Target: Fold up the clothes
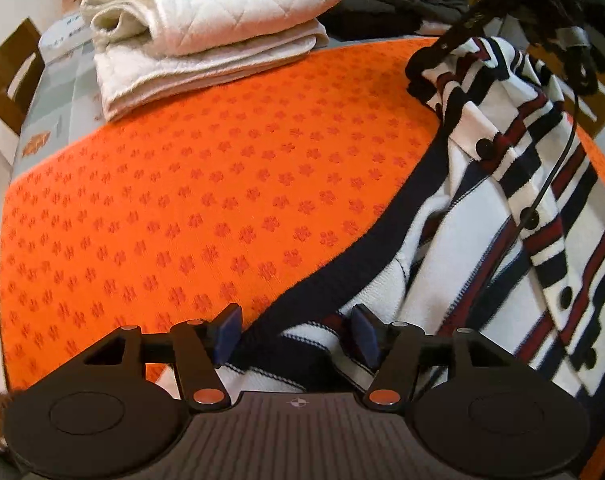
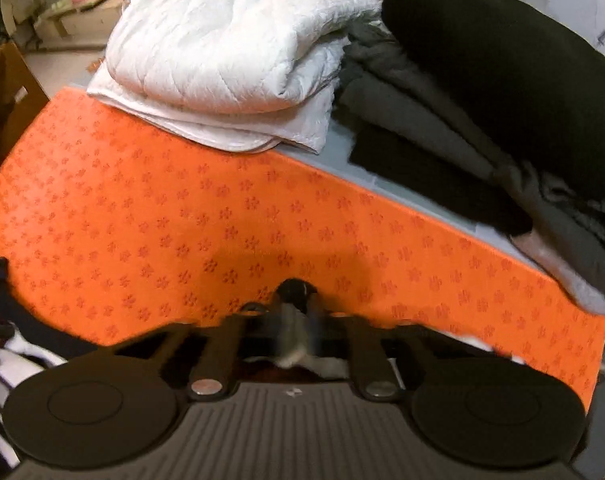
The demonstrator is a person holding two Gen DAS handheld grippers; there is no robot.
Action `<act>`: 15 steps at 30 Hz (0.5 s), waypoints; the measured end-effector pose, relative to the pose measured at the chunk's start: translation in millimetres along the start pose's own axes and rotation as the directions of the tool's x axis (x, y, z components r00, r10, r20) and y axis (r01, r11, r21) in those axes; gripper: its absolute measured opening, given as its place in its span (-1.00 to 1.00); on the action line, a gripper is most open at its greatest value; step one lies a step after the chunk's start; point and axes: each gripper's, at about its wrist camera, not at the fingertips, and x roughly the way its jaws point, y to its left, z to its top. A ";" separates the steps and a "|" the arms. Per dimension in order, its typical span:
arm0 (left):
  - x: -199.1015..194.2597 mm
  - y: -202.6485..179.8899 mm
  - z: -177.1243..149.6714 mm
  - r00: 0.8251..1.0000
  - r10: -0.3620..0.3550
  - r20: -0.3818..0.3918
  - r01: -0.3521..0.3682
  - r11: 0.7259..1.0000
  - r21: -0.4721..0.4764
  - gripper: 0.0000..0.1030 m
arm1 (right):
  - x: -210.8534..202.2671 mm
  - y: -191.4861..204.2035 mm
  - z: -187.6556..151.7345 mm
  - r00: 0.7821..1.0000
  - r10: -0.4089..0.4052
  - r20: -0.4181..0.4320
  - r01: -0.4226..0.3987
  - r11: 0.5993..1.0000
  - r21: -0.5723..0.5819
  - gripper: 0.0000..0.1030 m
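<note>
A white cardigan with navy and red stripes and black buttons lies crumpled on the right side of the orange flower-patterned mat. My left gripper stands open over its near corner; the navy hem runs between the blue pads, which do not press on it. At the far right the right gripper's black fingers hold the cardigan's dark collar lifted. In the right wrist view my right gripper is shut on a pinch of dark and white cardigan fabric above the mat; the picture is blurred.
A folded white quilted blanket lies at the mat's far edge. A pile of dark clothes sits beside it on the grey table. A wooden chair stands at the left.
</note>
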 end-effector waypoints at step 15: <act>-6.1 -16.9 -3.4 0.993 0.111 0.036 -0.113 0.992 0.064 0.30 | -102.0 0.8 -157.6 0.997 0.014 0.080 -0.023 0.993 0.118 -0.84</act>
